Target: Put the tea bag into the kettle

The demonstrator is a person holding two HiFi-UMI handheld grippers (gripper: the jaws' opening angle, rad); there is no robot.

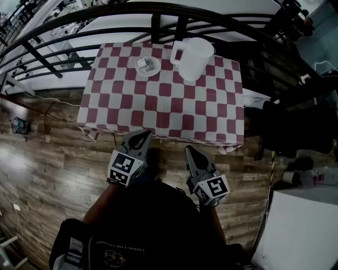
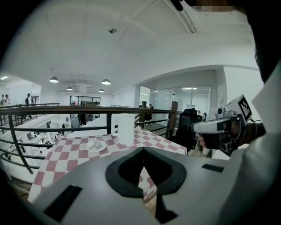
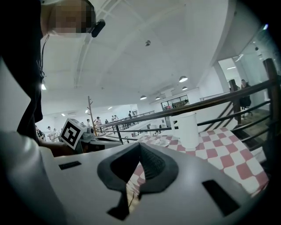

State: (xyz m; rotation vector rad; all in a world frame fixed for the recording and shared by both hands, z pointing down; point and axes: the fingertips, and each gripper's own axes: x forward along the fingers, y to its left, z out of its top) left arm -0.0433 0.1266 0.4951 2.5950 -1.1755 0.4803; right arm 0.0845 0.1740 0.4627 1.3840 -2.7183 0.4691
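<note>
A white kettle (image 1: 193, 58) with a handle stands at the far right of a table with a red-and-white checked cloth (image 1: 163, 111). To its left a small white plate (image 1: 148, 67) holds the pale tea bag (image 1: 143, 63). Both grippers hang over the wooden floor, short of the table's near edge. My left gripper (image 1: 143, 134) is shut and empty; my right gripper (image 1: 188, 150) is shut and empty too. The left gripper view shows its jaws (image 2: 143, 149) meeting, with the kettle (image 2: 126, 128) and plate (image 2: 96, 146) beyond. In the right gripper view the kettle (image 3: 189, 128) stands ahead of the closed tips (image 3: 139, 145).
A black metal railing (image 1: 105, 16) runs behind the table. A dark chair with clothing (image 1: 285, 126) stands to the table's right, and a white cabinet (image 1: 301, 232) sits at the lower right. A small object (image 1: 20, 125) lies on the wooden floor (image 1: 47, 163) at the left.
</note>
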